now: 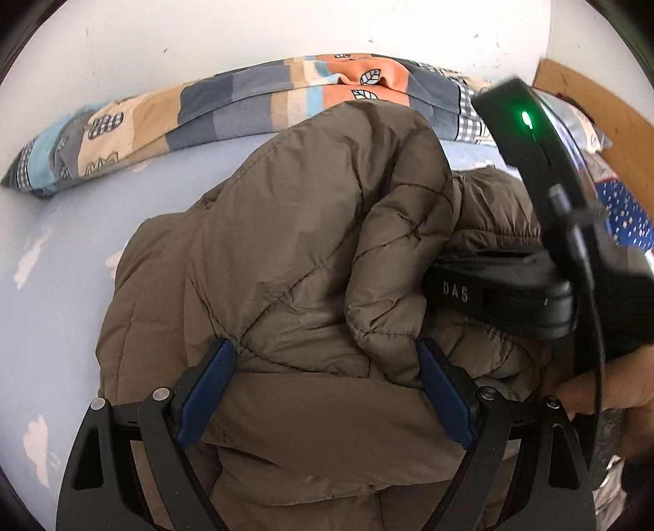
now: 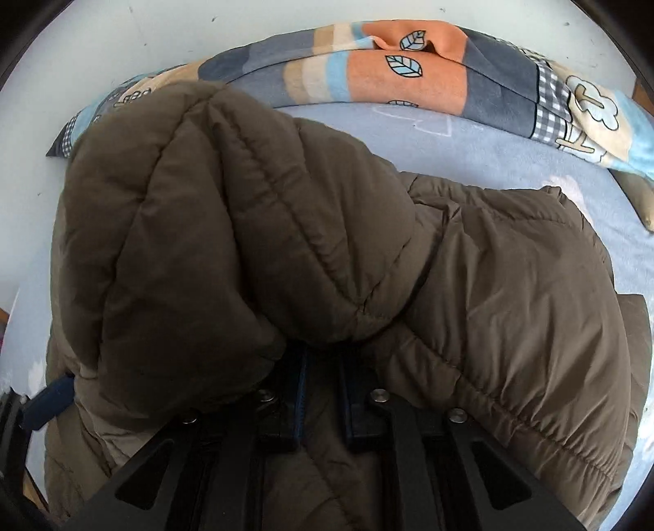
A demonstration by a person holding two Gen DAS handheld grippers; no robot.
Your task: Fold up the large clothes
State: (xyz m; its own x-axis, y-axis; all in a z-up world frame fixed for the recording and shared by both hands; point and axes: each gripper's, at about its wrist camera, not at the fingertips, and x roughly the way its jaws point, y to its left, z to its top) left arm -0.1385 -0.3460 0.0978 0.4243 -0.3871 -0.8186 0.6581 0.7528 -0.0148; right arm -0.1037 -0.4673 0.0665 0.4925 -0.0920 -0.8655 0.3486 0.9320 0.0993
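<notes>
A large olive-brown quilted jacket [image 1: 294,261] lies bunched on the pale blue bedsheet [image 1: 61,253]. My left gripper [image 1: 327,359] is open, its blue pads [image 1: 208,392] wide apart over the jacket's near edge. My right gripper [image 2: 323,359] is shut on a raised fold of the jacket [image 2: 196,228], its fingers close together with fabric pinched between them. The right gripper's black body [image 1: 502,290] shows in the left wrist view, at the jacket's right side. The left gripper's blue pad [image 2: 51,402] shows at the lower left of the right wrist view.
A patchwork quilt [image 1: 253,102] in orange, grey and beige lies along the white wall [image 1: 245,32] behind the jacket; it also shows in the right wrist view [image 2: 408,77]. A wooden headboard [image 1: 605,114] and a blue dotted cloth [image 1: 625,216] sit at the right.
</notes>
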